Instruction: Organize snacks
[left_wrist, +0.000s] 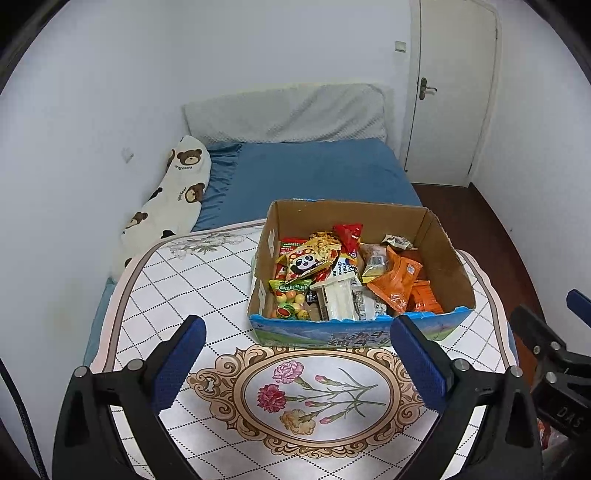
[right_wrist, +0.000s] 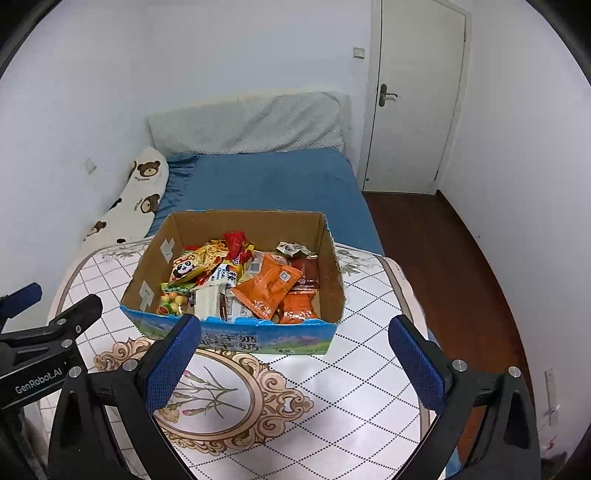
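A cardboard box (left_wrist: 448, 254) with a blue printed front stands on a small table (left_wrist: 192, 273) and also shows in the right wrist view (right_wrist: 332, 266). It holds several snack packs: a panda pack (left_wrist: 304, 260), orange packs (left_wrist: 397, 280), a white pack (left_wrist: 338, 299), round candies (left_wrist: 290, 304). The same panda pack (right_wrist: 184, 266) and orange packs (right_wrist: 267, 286) show in the right wrist view. My left gripper (left_wrist: 297, 336) is open and empty in front of the box. My right gripper (right_wrist: 293, 334) is open and empty at the box's front edge.
The table has a floral, diamond-patterned cloth (right_wrist: 332, 398). Behind it is a bed with a blue sheet (left_wrist: 314, 173), a bear-print pillow (left_wrist: 173, 195) and a grey headboard cushion (left_wrist: 288, 114). A white door (right_wrist: 417, 96) and dark wood floor (right_wrist: 443, 258) lie to the right.
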